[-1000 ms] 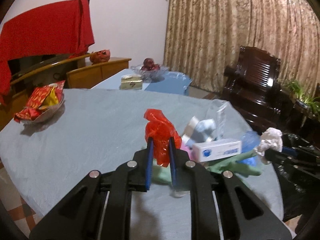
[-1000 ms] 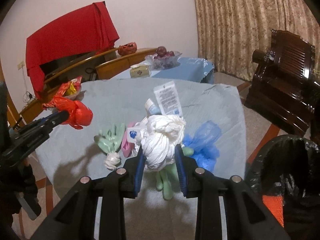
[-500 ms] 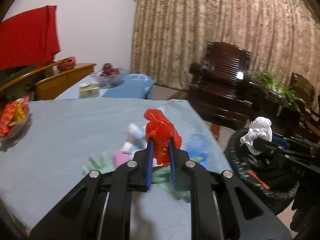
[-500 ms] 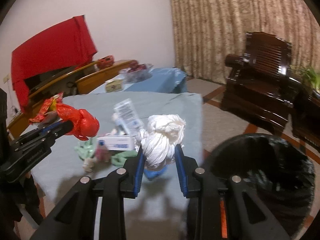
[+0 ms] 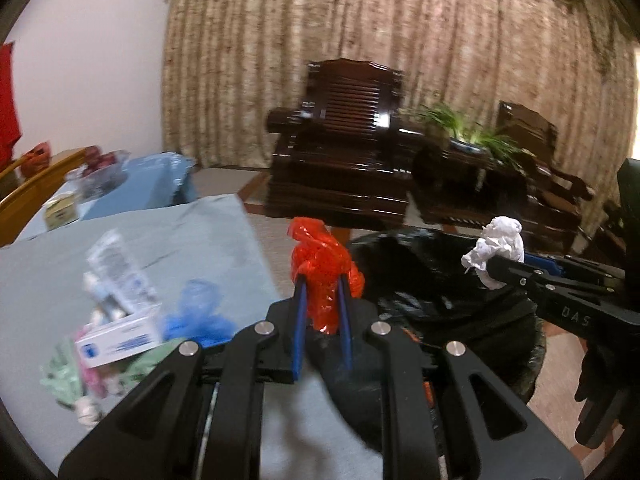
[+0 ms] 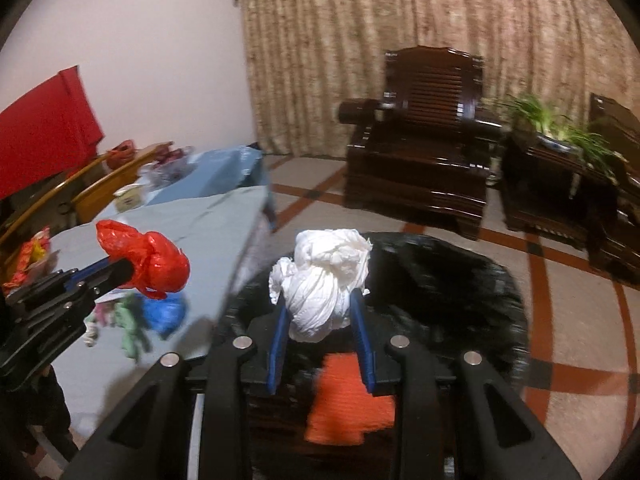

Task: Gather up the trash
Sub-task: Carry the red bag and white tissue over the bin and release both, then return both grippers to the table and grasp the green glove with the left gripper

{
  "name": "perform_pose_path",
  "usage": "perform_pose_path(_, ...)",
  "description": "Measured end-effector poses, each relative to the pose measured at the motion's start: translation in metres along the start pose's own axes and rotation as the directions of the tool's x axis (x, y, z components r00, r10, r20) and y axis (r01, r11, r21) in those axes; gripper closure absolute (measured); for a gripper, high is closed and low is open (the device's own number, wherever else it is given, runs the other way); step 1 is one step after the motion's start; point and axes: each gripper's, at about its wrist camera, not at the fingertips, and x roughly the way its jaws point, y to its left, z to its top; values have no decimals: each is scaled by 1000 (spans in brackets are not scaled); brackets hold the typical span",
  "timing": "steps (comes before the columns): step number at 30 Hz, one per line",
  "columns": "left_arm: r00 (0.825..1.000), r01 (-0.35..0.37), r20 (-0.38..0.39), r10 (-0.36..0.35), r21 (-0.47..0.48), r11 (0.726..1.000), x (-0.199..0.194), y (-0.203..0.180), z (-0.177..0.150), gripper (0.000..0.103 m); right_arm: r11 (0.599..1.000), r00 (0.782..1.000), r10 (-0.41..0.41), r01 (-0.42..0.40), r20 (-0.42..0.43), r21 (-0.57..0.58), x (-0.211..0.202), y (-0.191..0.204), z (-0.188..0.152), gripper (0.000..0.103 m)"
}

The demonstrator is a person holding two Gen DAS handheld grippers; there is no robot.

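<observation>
Bin (image 6: 460, 280) on floor just right of surface (image 6: 208, 224); trash pile (image 5: 120, 332) on surface near that edge; armchair (image 6: 424, 152) behind bin, plant (image 6: 560, 128) to its right; bowl (image 5: 96, 168) on 2nd table behind surface

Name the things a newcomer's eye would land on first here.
The left gripper pinches a crumpled red plastic bag at the table edge, and the right gripper holds a knotted white bag over the black-lined trash bin. Behind stands a dark wooden armchair.
</observation>
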Motion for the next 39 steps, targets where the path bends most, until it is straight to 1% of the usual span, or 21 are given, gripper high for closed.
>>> perform_pose_path(5, 999, 47, -17, -47, 37, 998, 26, -33, -1, 89, 999, 999, -46, 46, -9, 17, 4, -25, -5, 73)
perform_pose_path(6, 998, 58, -24, -57, 41, 997, 32, -39, -2, 89, 998, 998, -54, 54, -12, 22, 5, -31, -7, 73)
perform_pose_path(7, 997, 67, -29, -65, 42, 997, 36, -43, -2, 89, 998, 998, -60, 61, -15, 26, 6, -36, -8, 68)
perform_pose_path(9, 995, 88, -42, -87, 40, 995, 44, -50, -2, 85, 997, 997, -72, 72, -18, 31, 6, -42, -10, 68)
perform_pose_path(10, 995, 95, -46, -93, 38, 995, 46, -52, -2, 80, 996, 997, -79, 80, -17, 34, 6, -45, -11, 63)
perform_pose_path(11, 993, 104, -52, -102, 37, 994, 49, -54, -2, 67, 996, 996, -87, 87, -15, 36, 5, -47, -12, 60)
perform_pose_path(12, 993, 106, -51, -104, 36, 994, 49, -55, -2, 59, 995, 996, -93, 93, -11, 38, 3, -48, -12, 51)
perform_pose_path(13, 994, 104, -48, -102, 35, 994, 48, -54, -3, 58, 994, 995, -100, 100, -6, 42, 1, -51, -13, 43)
perform_pose_path(14, 994, 104, -48, -102, 34, 994, 47, -52, -4, 56, 993, 994, -105, 105, -3, 44, 0, -52, -13, 40)
perform_pose_path(16, 996, 85, -45, -83, 33, 996, 44, -46, -3, 47, 992, 993, -116, 116, 1, 52, -1, -53, -14, 15)
perform_pose_path(18, 998, 58, -33, -57, 20, 998, 37, -36, -4, 33, 992, 994, -107, 106, 7, 76, -2, -52, -15, 11)
perform_pose_path(19, 999, 42, -25, -42, 12, 999, 32, -31, -4, 30, 991, 995, -103, 102, 8, 85, -3, -52, -14, 7)
perform_pose_path(20, 1000, 23, -15, -23, 5, 1000, 26, -26, -4, 24, 991, 995, -97, 95, 11, 95, -3, -51, -14, 6)
perform_pose_path(21, 1000, 7, -7, -7, 0, 1000, 21, -21, -4, 20, 991, 996, -84, 82, 12, 104, -4, -48, -13, 6)
perform_pose_path(24, 999, -49, 13, 50, -24, 998, 3, -3, -4, 14, 993, 998, -56, 55, 14, 102, -2, -37, -11, 6)
perform_pose_path(27, 995, -100, 20, 101, -44, 994, -13, 17, -6, 13, 997, 999, -26, 25, 21, 74, -1, -17, -8, 6)
perform_pose_path(31, 983, -182, 15, 184, -66, 981, -36, 45, -13, 13, 999, 999, 30, -30, 21, 30, 5, 18, -6, 6)
perform_pose_path(34, 968, -248, 1, 249, -87, 965, -52, 70, -23, 13, 997, 997, 71, -71, 12, -5, 13, 46, -6, 6)
perform_pose_path(35, 960, -278, -6, 279, -95, 956, -58, 81, -27, 13, 996, 996, 90, -90, 6, -19, 16, 58, -6, 6)
perform_pose_path(37, 949, -314, -18, 314, -110, 943, -66, 96, -32, 13, 991, 992, 127, -127, 0, -50, 21, 80, -7, 6)
perform_pose_path(39, 933, -360, -35, 359, -124, 925, -75, 114, -40, 13, 984, 988, 155, -155, -1, -90, 24, 101, -8, 6)
